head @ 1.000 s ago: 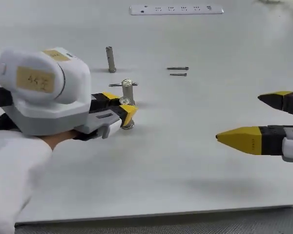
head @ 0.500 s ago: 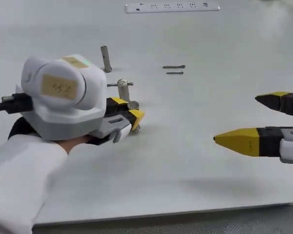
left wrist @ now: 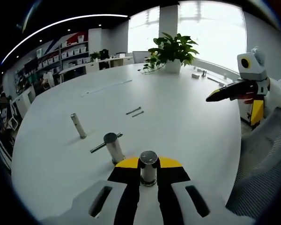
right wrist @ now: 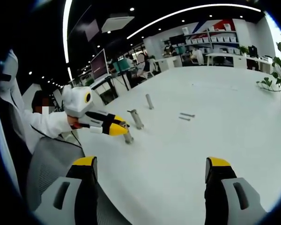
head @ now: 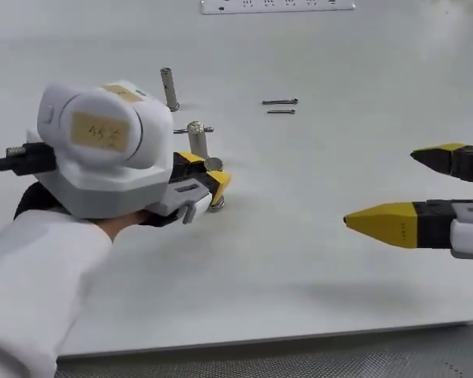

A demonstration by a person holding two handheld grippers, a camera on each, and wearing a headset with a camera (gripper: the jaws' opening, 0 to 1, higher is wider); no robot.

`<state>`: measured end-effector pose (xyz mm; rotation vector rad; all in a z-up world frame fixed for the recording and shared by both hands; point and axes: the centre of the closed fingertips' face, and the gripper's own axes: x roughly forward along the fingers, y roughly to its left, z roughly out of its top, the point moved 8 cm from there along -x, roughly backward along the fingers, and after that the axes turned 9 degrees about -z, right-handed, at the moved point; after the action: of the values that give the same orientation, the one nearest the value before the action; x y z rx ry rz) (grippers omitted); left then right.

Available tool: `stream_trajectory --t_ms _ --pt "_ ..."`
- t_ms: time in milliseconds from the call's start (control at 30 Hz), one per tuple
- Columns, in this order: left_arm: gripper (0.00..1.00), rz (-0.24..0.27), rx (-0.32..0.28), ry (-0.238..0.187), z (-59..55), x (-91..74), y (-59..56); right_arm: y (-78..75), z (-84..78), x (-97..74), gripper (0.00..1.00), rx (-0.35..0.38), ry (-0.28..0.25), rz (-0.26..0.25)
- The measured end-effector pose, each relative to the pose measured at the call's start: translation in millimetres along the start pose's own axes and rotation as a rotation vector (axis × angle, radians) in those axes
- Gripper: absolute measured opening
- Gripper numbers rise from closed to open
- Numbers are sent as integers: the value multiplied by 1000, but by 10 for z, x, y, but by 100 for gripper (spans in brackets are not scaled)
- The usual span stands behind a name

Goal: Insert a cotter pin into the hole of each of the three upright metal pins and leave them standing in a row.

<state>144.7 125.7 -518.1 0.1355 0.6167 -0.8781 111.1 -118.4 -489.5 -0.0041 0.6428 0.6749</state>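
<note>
— Main risk from here?
— Tipping. The left gripper (head: 214,184) is clamped tight on the near pin (left wrist: 148,168), just beside the middle pin (head: 195,140), which has a cotter pin (left wrist: 99,146) crosswise through its head. A sideways swing of the jaws could knock the middle pin over or drag its cotter pin out. A tilted hold could also turn the near pin's hole away from the other hand.
— Right side?
— The right gripper (head: 380,187) hangs wide open with nothing in it, well apart from the middle pin, to the person's right. Two loose cotter pins (head: 280,101) lie flat beyond the middle pin, toward that side. They look thin, so a clumsy pinch could skid one away.
— Third one?
— The far pin (head: 168,87) stands upright behind the middle pin, bare.
— Pose?
— Left hand low and level, sleeve (head: 31,268) behind it, jaws pointing across the table (head: 299,260). Right jaws level, aimed toward the middle pin. Cannot tell whether the near pin's foot touches the table.
</note>
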Motion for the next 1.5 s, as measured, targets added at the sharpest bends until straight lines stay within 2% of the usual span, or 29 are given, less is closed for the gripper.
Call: stream_trajectory --t_ms 200,500,900,1100,1233,1300,1500 --pt "9 0 -5 -1 7 16 0 -28 -21 6 94 9 6 -2" --pt "9 -3 -11 -6 0 11 -15 14 -28 11 94 8 10 7" --pt "10 -2 -4 -12 -58 -28 -38 34 -28 10 94 9 7 7" --pt "10 -5 20 -9 -59 -25 -34 34 -32 15 95 16 8 6" --pt "11 -17 64 5 -53 -24 -27 35 -34 18 95 16 12 8" --pt "14 -24 57 3 -52 -31 -31 40 -34 15 95 13 14 9" --pt "34 -71 21 -16 -48 -124 -32 156 -8 6 94 5 20 12"
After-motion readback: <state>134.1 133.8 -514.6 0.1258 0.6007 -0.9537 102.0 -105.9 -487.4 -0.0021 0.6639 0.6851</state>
